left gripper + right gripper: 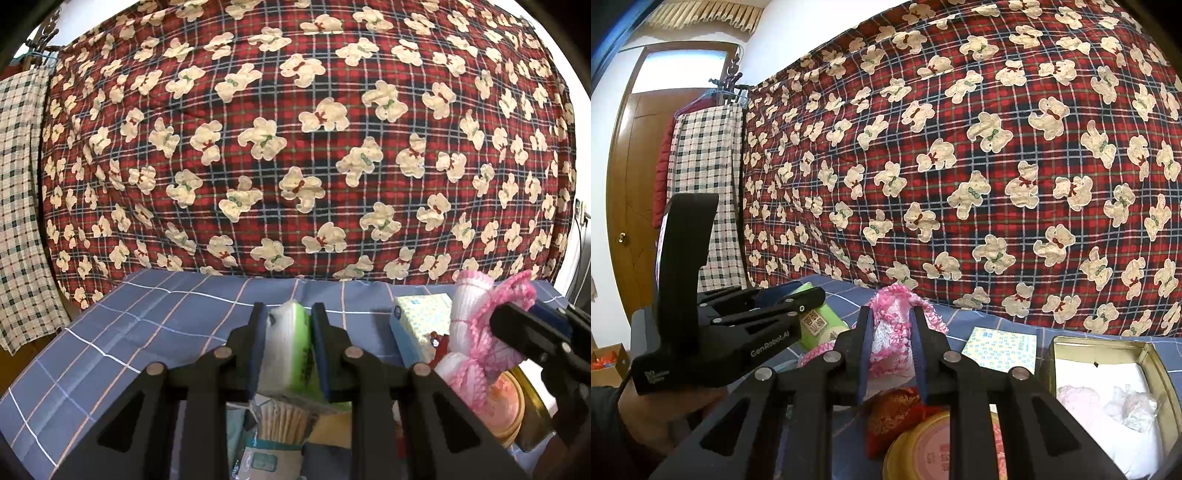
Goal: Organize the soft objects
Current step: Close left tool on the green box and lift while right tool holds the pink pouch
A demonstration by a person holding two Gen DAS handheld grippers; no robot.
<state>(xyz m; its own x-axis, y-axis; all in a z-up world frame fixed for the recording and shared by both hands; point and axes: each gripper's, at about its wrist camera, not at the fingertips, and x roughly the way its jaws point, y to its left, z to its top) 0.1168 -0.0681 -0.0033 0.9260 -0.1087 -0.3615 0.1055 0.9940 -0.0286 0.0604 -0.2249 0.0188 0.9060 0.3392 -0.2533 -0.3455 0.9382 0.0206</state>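
My left gripper [289,314] is shut on a green and white tissue pack [291,350], held above the blue checked bedsheet [147,325]. From the right wrist view the same left gripper [809,299] appears at the left, with the tissue pack [823,325] sticking out of it. My right gripper [892,314] is shut on a pink and white knitted piece [890,339], which also shows at the right of the left wrist view as a pink knitted piece [476,332] pinched by the right gripper [517,314].
An open gold tin [1108,373] holding white and pink soft items sits at the right. A patterned tissue box [1001,347] lies behind it. A round gold lid [923,450] and red brocade pouch [894,410] lie below. A bear-print quilt [295,147] hangs behind.
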